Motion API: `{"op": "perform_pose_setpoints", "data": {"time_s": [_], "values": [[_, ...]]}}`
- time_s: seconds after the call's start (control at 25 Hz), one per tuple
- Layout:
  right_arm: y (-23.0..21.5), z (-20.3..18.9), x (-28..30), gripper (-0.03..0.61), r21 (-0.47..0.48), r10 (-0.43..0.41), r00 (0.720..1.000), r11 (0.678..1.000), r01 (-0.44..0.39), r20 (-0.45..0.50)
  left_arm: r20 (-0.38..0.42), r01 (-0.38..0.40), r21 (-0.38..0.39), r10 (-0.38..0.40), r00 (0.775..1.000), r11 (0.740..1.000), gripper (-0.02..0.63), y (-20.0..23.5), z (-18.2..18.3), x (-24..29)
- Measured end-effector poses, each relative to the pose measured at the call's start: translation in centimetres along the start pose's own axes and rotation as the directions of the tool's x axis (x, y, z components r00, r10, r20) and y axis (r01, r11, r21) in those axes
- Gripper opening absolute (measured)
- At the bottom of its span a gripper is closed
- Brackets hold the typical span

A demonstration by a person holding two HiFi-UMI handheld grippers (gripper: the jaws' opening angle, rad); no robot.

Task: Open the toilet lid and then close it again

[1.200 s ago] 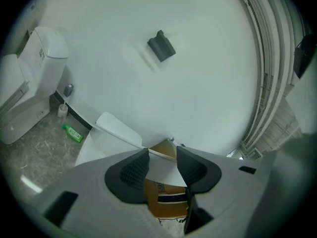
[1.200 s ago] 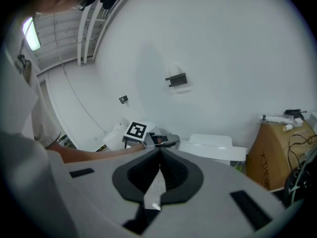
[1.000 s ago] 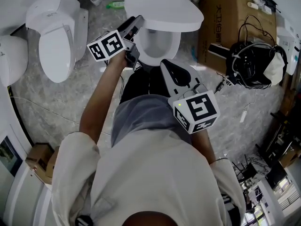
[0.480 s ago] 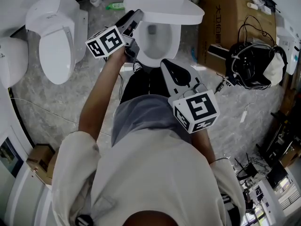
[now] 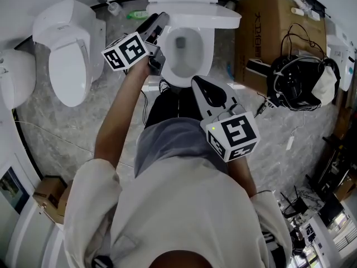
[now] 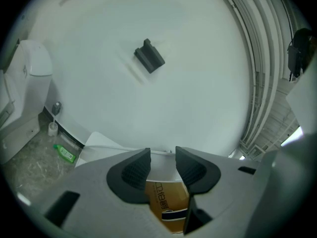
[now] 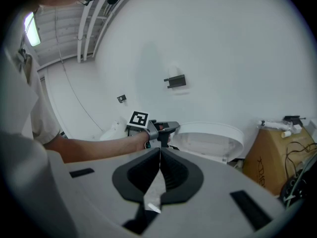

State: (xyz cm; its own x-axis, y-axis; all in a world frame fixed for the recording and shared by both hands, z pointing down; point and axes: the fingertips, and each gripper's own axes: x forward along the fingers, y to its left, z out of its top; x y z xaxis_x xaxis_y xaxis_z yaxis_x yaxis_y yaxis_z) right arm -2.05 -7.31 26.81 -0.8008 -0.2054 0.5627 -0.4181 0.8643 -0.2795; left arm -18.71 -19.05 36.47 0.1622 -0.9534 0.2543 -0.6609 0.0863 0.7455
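The lid [image 5: 216, 19] has swung higher, seemingly against the open left tool [image 5: 158, 21]; right tool [image 7: 159, 153] closed.

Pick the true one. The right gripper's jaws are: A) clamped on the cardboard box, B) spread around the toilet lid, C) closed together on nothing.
C: the jaws of the right gripper meet with nothing between them, well short of the toilet lid.

The left hand-held gripper [image 5: 160, 19] sits beside the raised toilet lid [image 5: 195, 18].
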Motion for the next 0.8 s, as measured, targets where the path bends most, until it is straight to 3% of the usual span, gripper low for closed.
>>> {"op": "perform_pose_setpoints", "data": {"time_s": [0.8], "values": [[-1.9,1.3,0.6,0.011,-0.001,-0.004,1.000,1.000,0.004,0.000,0.046,-0.026,0.053,0.024,0.999,0.998,0.121,0.3,4.6,3.4]]}}
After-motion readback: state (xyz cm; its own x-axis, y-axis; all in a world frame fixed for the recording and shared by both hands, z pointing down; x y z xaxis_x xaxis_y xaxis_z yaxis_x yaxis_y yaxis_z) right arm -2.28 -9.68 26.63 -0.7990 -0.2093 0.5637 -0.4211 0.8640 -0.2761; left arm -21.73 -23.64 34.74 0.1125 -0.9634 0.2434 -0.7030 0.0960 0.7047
